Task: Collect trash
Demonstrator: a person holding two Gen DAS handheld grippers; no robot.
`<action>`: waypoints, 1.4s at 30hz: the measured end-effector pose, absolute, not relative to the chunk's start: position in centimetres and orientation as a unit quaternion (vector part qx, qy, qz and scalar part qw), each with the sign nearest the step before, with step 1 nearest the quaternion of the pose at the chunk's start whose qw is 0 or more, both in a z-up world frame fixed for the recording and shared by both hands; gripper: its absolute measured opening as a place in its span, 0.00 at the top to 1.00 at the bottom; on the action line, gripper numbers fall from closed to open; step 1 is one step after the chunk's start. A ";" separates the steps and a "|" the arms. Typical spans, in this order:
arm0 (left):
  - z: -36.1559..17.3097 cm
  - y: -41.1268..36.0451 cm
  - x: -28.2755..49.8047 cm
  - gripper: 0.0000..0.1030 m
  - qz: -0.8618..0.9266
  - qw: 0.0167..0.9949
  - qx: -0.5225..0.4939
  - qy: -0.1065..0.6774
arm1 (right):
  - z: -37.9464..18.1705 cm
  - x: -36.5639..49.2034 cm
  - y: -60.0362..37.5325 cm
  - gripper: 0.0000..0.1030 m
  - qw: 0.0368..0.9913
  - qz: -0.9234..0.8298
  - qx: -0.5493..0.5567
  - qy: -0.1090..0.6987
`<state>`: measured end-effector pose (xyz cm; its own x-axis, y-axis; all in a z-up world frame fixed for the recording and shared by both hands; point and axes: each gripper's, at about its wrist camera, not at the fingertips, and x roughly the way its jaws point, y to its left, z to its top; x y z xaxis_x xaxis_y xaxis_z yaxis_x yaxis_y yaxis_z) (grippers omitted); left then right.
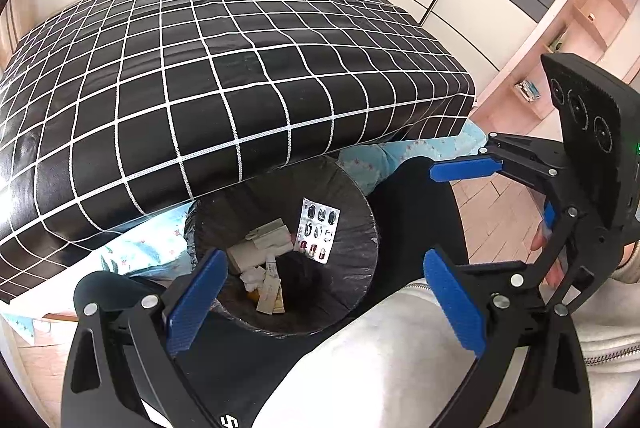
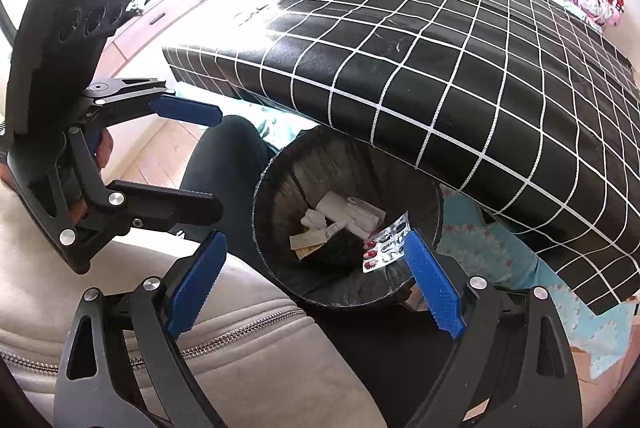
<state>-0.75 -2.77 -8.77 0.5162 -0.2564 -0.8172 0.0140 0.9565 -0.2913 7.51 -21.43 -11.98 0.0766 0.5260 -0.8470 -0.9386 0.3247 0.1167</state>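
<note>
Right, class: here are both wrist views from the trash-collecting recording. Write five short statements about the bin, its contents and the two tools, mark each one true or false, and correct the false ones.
1. The trash bin is lined with a dark bag. True.
2. A blister pack of pills lies inside the bin. True.
3. The left tool is shut on a piece of paper. False: its jaws are open and hold nothing.
4. The bin is empty. False: crumpled tissue and paper scraps lie at the bottom.
5. The right tool is open and holds nothing. True.
</note>
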 end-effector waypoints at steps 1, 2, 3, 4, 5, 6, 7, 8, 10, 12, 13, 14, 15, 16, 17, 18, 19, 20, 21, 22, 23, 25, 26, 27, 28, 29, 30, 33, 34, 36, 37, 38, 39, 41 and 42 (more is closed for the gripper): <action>-8.8 -2.8 -0.8 0.08 -0.078 0.861 -0.125 0.486 | -12.0 7.5 -21.4 0.12 0.693 0.528 -0.242 0.427; -8.8 -2.8 -0.8 0.08 -0.078 0.861 -0.125 0.486 | -11.9 7.5 -21.4 0.12 0.693 0.528 -0.243 0.426; -8.8 -2.8 -0.7 0.08 -0.078 0.861 -0.125 0.486 | -11.9 7.5 -21.4 0.12 0.694 0.528 -0.243 0.426; -8.8 -2.8 -0.7 0.08 -0.078 0.861 -0.125 0.486 | -11.9 7.5 -21.4 0.12 0.694 0.528 -0.242 0.426; -8.8 -2.8 -0.7 0.08 -0.079 0.861 -0.125 0.486 | -11.8 7.5 -21.5 0.12 0.694 0.528 -0.242 0.426; -8.8 -2.8 -0.7 0.08 -0.079 0.861 -0.125 0.487 | -11.8 7.6 -21.5 0.12 0.695 0.527 -0.242 0.425; -8.9 -2.8 -0.7 0.08 -0.079 0.861 -0.125 0.487 | -11.7 7.6 -21.6 0.12 0.695 0.527 -0.242 0.425; -8.9 -2.8 -0.8 0.08 -0.079 0.861 -0.124 0.487 | -11.7 7.6 -21.6 0.12 0.695 0.527 -0.242 0.425; -8.9 -2.9 -0.8 0.08 -0.079 0.860 -0.124 0.488 | -11.6 7.6 -21.6 0.12 0.695 0.528 -0.240 0.425; -8.8 -2.9 -0.8 0.08 -0.079 0.860 -0.124 0.488 | -11.6 7.6 -21.6 0.12 0.694 0.530 -0.238 0.425; -8.8 -2.9 -0.8 0.08 -0.080 0.860 -0.123 0.488 | -11.6 7.6 -21.6 0.12 0.694 0.530 -0.239 0.424; -8.8 -2.9 -0.8 0.08 -0.080 0.860 -0.123 0.488 | -11.6 7.5 -21.6 0.12 0.694 0.530 -0.240 0.424; -8.8 -2.9 -0.8 0.08 -0.080 0.860 -0.123 0.488 | -11.6 7.5 -21.6 0.12 0.694 0.530 -0.240 0.424; -8.9 -2.9 -0.8 0.08 -0.080 0.860 -0.124 0.489 | -11.6 7.5 -21.6 0.12 0.694 0.530 -0.240 0.424; -8.9 -2.9 -0.8 0.08 -0.080 0.860 -0.124 0.489 | -11.6 7.5 -21.6 0.12 0.694 0.530 -0.240 0.424; -8.9 -2.9 -0.8 0.08 -0.081 0.860 -0.125 0.489 | -11.7 7.5 -21.6 0.12 0.695 0.530 -0.240 0.423; -9.0 -2.9 -0.7 0.08 -0.081 0.859 -0.126 0.489 | -11.7 7.5 -21.6 0.12 0.695 0.529 -0.240 0.423; -9.1 -2.8 -0.7 0.08 -0.080 0.858 -0.127 0.491 | -11.8 7.5 -21.5 0.12 0.696 0.528 -0.242 0.423; -9.2 -2.7 -0.7 0.08 -0.079 0.857 -0.127 0.493 | -11.8 7.5 -21.5 0.12 0.696 0.527 -0.243 0.423; -9.2 -2.7 -0.6 0.08 -0.078 0.857 -0.128 0.493 | -11.7 7.5 -21.5 0.12 0.697 0.526 -0.243 0.422; -9.2 -2.7 -0.6 0.08 -0.078 0.857 -0.128 0.493 | -11.7 7.5 -21.5 0.12 0.697 0.527 -0.243 0.421; -9.2 -2.8 -0.6 0.08 -0.079 0.857 -0.128 0.494 | -11.6 7.5 -21.6 0.12 0.698 0.527 -0.243 0.421; -9.2 -2.8 -0.6 0.08 -0.079 0.857 -0.127 0.494 | -11.6 7.5 -21.6 0.12 0.698 0.527 -0.243 0.420; -9.2 -2.8 -0.6 0.08 -0.079 0.857 -0.128 0.494 | -11.6 7.5 -21.6 0.12 0.698 0.527 -0.243 0.421; -9.3 -2.8 -0.6 0.08 -0.079 0.856 -0.128 0.494 | -11.6 7.5 -21.6 0.12 0.698 0.527 -0.243 0.421; -9.3 -2.8 -0.6 0.08 -0.078 0.856 -0.128 0.495 | -11.6 7.5 -21.6 0.12 0.698 0.527 -0.242 0.421; -9.3 -2.8 -0.6 0.08 -0.079 0.856 -0.128 0.495 | -11.6 7.5 -21.6 0.12 0.698 0.526 -0.242 0.420; -9.3 -2.8 -0.6 0.08 -0.079 0.856 -0.127 0.494 | -11.5 7.5 -21.6 0.12 0.699 0.526 -0.242 0.419; -9.3 -2.8 -0.6 0.08 -0.079 0.856 -0.127 0.495 | -11.5 7.5 -21.5 0.12 0.700 0.526 -0.241 0.419; -9.3 -2.8 -0.6 0.08 -0.080 0.856 -0.128 0.495 | -11.5 7.5 -21.5 0.12 0.700 0.526 -0.242 0.419; -9.4 -2.8 -0.6 0.08 -0.080 0.856 -0.128 0.495 | -11.5 7.5 -21.5 0.12 0.700 0.526 -0.242 0.419; -9.4 -2.8 -0.6 0.08 -0.080 0.856 -0.128 0.495 | -11.5 7.5 -21.5 0.12 0.700 0.526 -0.242 0.418; -9.4 -2.8 -0.6 0.08 -0.080 0.856 -0.128 0.494 | -11.5 7.5 -21.5 0.12 0.700 0.526 -0.241 0.418; -9.3 -2.8 -0.6 0.08 -0.081 0.856 -0.127 0.494 | -11.6 7.5 -21.5 0.12 0.699 0.526 -0.243 0.418; -9.3 -2.8 -0.6 0.08 -0.081 0.857 -0.127 0.494 | -11.6 7.5 -21.5 0.12 0.700 0.526 -0.243 0.418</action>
<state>-0.61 -2.85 -9.34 0.4995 -0.2643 -0.8250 0.0140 0.9547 -0.2974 7.48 -21.51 -11.60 0.0971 0.5328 -0.8406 -0.9394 0.3280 0.0994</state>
